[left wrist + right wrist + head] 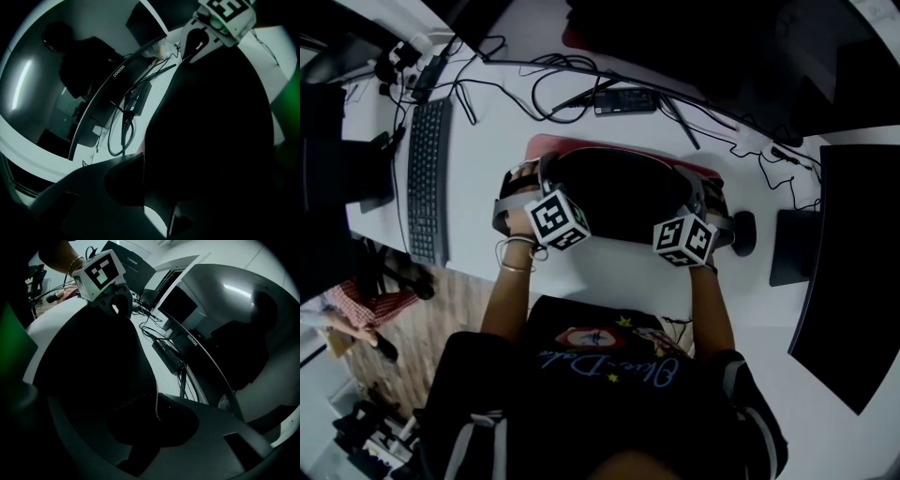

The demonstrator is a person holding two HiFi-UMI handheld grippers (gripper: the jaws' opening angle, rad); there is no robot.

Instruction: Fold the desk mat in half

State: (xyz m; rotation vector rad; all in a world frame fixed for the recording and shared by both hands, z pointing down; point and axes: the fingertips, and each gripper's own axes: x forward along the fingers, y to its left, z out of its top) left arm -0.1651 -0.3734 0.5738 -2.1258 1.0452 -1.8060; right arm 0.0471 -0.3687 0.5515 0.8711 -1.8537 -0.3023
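Observation:
The desk mat (619, 192) lies on the white desk (609, 272) in the head view, red on its top face and black underneath. Its near edge is lifted and arched toward the far side, so the black underside faces up and a red rim (581, 142) shows behind it. My left gripper (525, 192) holds the raised edge at its left end, and my right gripper (711, 202) holds the right end. In the left gripper view the stitched mat edge (143, 154) runs between the jaws of the left gripper (154, 187). The right gripper (154, 427) is shut on the same edge (156, 404).
A black keyboard (427, 178) lies to the left of the mat. Tangled cables (572, 84) and a black box (623, 100) sit behind it. A mouse (743, 232) rests just right of the right gripper, with a dark pad (792, 246) and a curved monitor (853, 281) beyond.

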